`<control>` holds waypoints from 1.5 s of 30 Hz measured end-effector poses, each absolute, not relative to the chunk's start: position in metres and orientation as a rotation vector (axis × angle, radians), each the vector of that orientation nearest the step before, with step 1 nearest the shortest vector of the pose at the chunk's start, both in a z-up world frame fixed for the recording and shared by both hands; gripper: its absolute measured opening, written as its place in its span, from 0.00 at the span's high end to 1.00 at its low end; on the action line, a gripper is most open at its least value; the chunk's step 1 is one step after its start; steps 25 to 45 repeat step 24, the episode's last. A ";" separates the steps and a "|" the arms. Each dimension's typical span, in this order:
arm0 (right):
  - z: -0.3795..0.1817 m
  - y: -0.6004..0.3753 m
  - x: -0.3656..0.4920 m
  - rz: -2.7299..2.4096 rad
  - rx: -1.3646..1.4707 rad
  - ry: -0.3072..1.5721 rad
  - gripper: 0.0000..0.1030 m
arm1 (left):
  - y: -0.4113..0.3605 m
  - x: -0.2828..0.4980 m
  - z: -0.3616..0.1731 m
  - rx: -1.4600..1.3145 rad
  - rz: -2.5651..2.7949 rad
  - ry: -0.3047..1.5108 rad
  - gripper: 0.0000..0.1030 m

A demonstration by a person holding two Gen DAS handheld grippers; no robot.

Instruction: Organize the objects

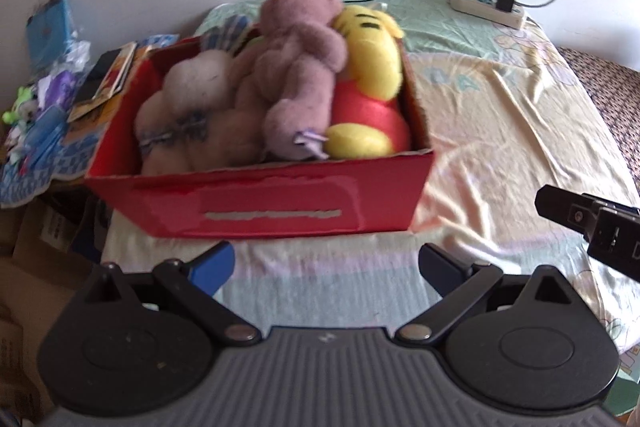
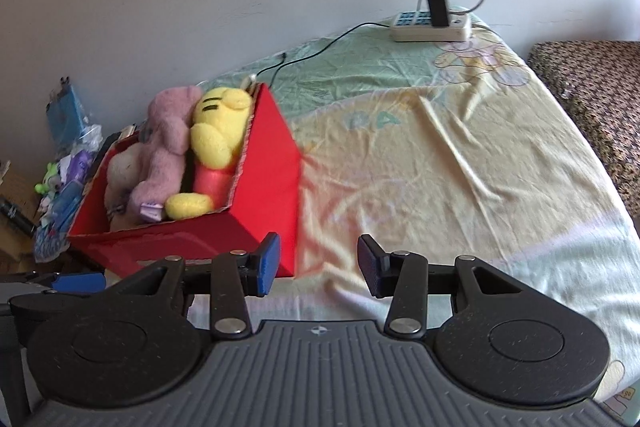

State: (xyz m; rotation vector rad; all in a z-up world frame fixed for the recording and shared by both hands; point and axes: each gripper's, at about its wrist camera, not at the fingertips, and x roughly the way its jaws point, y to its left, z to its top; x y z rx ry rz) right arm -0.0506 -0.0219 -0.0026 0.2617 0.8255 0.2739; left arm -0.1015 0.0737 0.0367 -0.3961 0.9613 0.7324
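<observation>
**Operator:** What is observed nearest the cameras?

**Inspector:** The left gripper point(image 1: 326, 267) is presented with its jaws spread wide; nothing is held between the blue pads point(image 1: 212, 265). The right gripper point(image 2: 318, 263) is set to a narrower gap, and nothing is gripped there either. Both are held above the sheet-covered bed point(image 2: 440, 167). In the left wrist view, part of the right gripper is seen at the right edge.

**Operator:** Where are the task items located?

**Inspector:** A red cardboard box point(image 1: 260, 199) is placed on the bed, directly ahead of the left gripper and just to the left of the right one. It is not touched by either gripper. Soft toys are packed inside it: a yellow bear in a red top point(image 1: 370, 87) lies against the right wall, a mauve plush bear point(image 1: 300, 67) is laid beside it and partly over it, and a beige plush toy point(image 1: 192, 107) fills the left side. The toys are piled above the rim.

**Operator:** What is recorded beyond the box?

**Inspector:** Loose clutter point(image 1: 48, 99), including packaging and a small green figure, is heaped off the box's left side. Cardboard cartons point(image 1: 28, 267) are seen below that. A white power strip point(image 2: 430, 25) rests at the far end of the bed near the wall, with a black adapter point(image 2: 438, 9) plugged in and a black cable point(image 2: 320, 51) trailed across the sheet toward the box. A patterned brown cushion point(image 2: 592, 99) is located off the bed's right side.
</observation>
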 end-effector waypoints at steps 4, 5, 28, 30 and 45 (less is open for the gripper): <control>0.005 -0.005 -0.047 0.319 0.253 0.812 0.55 | 0.085 -0.116 0.040 -0.401 0.783 0.956 0.04; 0.006 0.000 -0.046 0.329 0.251 0.808 0.55 | 0.088 -0.119 0.041 -0.401 0.786 0.954 0.04; 0.029 0.062 -0.011 0.284 0.263 0.737 0.53 | 0.186 -0.134 0.057 -0.400 0.776 0.847 0.03; 0.029 0.062 -0.011 0.284 0.263 0.737 0.53 | 0.186 -0.134 0.057 -0.400 0.776 0.847 0.03; 0.029 0.062 -0.011 0.284 0.263 0.737 0.53 | 0.186 -0.134 0.057 -0.400 0.776 0.847 0.03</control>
